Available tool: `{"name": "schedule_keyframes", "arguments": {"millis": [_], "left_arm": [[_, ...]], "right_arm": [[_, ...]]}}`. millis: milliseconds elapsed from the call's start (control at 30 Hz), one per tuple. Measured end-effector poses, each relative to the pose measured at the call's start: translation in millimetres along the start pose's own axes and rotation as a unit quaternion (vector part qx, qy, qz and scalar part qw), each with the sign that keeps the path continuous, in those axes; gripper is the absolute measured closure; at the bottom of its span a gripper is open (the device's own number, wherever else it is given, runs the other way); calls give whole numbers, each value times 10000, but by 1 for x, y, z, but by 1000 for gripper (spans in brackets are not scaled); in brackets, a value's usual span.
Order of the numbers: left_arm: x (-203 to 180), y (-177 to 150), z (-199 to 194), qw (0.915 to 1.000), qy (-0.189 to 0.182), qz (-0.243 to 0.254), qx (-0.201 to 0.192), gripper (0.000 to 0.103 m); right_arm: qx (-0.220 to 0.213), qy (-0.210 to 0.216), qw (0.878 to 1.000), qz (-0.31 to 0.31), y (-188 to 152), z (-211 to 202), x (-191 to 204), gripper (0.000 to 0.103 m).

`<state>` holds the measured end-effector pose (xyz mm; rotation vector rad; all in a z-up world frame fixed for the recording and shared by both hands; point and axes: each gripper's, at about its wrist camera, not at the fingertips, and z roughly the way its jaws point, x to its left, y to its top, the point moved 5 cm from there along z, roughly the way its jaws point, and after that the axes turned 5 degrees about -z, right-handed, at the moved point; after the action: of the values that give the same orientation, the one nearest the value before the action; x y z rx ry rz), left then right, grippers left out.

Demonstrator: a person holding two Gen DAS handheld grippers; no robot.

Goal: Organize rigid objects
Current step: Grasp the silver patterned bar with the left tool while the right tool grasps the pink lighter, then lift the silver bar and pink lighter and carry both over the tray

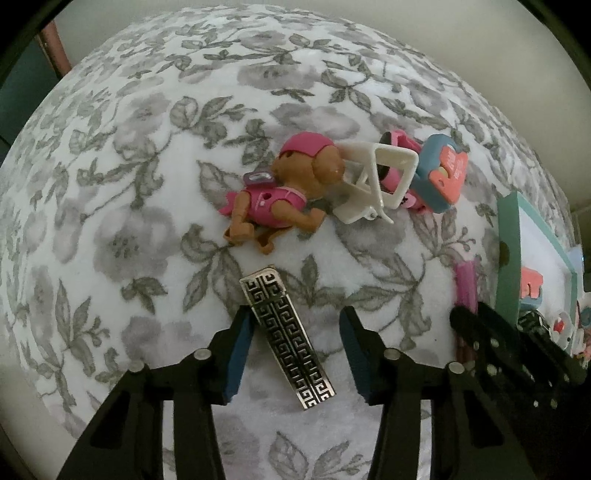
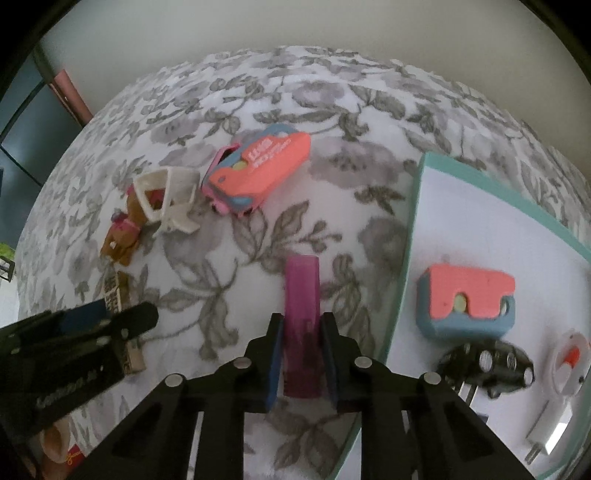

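Covering the whole surface, a grey floral blanket (image 1: 155, 155) meets cream wall (image 2: 258, 26).

My left tongs (image 1: 295, 354): matte black plastic linkage arms with cut-out slots, round silver pivot pins, dark blue pads (image 1: 236, 358) lining the inner faces. My right tongs (image 2: 301, 358): same black build, silver pins, blue pads (image 2: 275, 363). Faint white lettering on the left body, unreadable.
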<state>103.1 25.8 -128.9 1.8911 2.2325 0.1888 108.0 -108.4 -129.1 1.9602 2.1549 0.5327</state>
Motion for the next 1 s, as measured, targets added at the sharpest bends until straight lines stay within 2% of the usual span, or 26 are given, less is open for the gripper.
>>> {"name": "schedule_keyframes", "arguments": {"millis": [267,633,733,867,1000], "left_arm": [[9,-4,-3,9998,187,26,-103,70],[2,-18,-7,9981,482,310,-219,72],[-3,-21,-5,9974,552,394,-228,75],[-5,-23,-5,9975,521,423,-217,81],[-11,-23,-4,9973,473,522,-204,82]], "right_arm": [[168,-45,9998,23,-21,-7,8,82],[310,-110,9995,16,-44,-13,23,82],[331,-98,9994,25,-55,-16,29,82],[321,-24,9995,73,-57,-16,31,82],[322,93,9994,102,-57,-18,28,82]]}}
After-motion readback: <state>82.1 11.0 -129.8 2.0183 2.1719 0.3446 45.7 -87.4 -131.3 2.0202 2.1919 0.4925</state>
